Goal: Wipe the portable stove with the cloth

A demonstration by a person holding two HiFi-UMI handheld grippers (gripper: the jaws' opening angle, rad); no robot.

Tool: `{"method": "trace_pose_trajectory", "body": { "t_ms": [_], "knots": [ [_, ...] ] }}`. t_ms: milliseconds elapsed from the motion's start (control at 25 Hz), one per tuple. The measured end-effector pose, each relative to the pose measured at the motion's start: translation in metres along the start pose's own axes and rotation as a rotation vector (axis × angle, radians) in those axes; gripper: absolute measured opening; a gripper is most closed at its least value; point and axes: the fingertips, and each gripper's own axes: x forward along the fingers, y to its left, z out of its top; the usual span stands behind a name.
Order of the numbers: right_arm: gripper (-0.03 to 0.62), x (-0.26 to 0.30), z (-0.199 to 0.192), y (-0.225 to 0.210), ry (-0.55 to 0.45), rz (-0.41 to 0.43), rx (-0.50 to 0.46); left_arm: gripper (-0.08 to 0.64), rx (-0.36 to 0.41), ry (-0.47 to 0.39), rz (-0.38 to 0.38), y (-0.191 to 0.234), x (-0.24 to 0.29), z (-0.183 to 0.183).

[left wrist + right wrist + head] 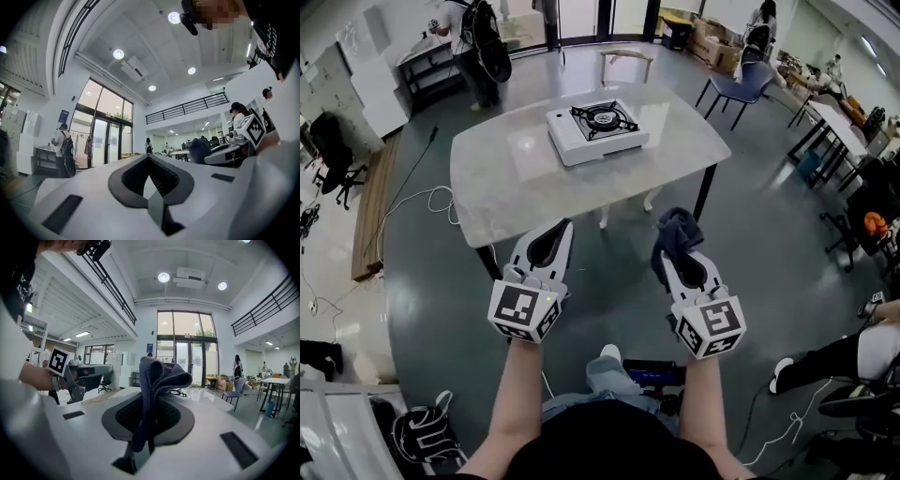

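Note:
The white portable stove (597, 131) with its black burner sits on the far half of the pale marble table (506, 178). A dark blue cloth (677, 231) is bunched in my right gripper (675, 253), which is shut on it and held over the floor short of the table's near edge. In the right gripper view the cloth (157, 376) sticks up from between the jaws of the right gripper (146, 401). My left gripper (557, 232) is level with it on the left, shut, with nothing in it. The left gripper view shows the left gripper (149, 159) with its jaws together.
A blue chair (741, 84) stands beyond the table's right end and a wooden stool (626, 58) behind it. A person (473, 42) stands at a shelf at back left. White cables (427, 202) lie on the floor at left. Desks crowd the right side.

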Motion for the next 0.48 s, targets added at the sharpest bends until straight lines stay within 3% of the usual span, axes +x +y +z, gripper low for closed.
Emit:
{"method": "trace_pose_trajectory", "body": {
  "t_ms": [240,480],
  "knots": [
    [0.067,0.039,0.006,-0.048,0.002,0.048,-0.023,0.011,0.001,-0.012,0.034,0.008,0.06,-0.004],
    [0.067,0.07,0.001,-0.067,0.014,0.081,-0.023,0.011,-0.005,-0.002,0.082,0.026,0.08,-0.016]
  ]
}}
